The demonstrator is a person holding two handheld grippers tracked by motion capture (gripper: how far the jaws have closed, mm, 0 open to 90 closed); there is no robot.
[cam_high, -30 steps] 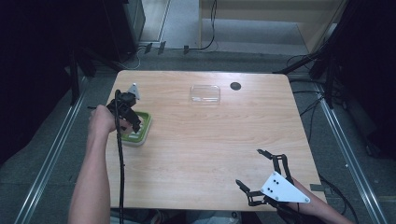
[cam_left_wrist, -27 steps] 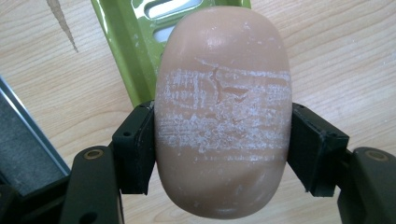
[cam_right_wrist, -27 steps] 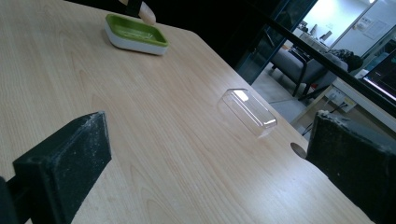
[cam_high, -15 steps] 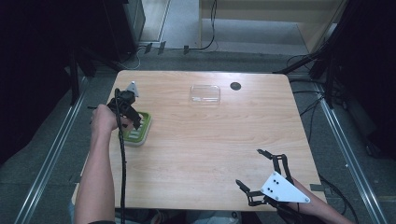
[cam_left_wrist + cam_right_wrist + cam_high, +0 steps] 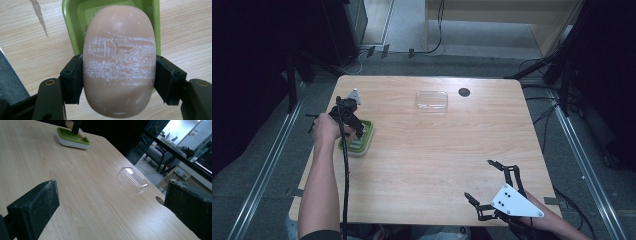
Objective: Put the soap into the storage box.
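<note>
A: Left tongs (image 5: pixel 117 72) pinching the soap bar (image 5: pixel 119 62) over the green dish (image 5: pixel 75 27); right tongs (image 5: pixel 110 210) spread, idle above the desk (image 5: pixel 82 195).

B: Risk: narrow grip, slick soap. It may squirt out and miss the dish.

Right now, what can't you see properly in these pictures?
- Soap: near end cut off by the bottom edge, left gripper view.
- Green dish: its floor hidden under the soap, left gripper view.
- Clear lid: too small in the high view to tell if anything lies under it.
</note>
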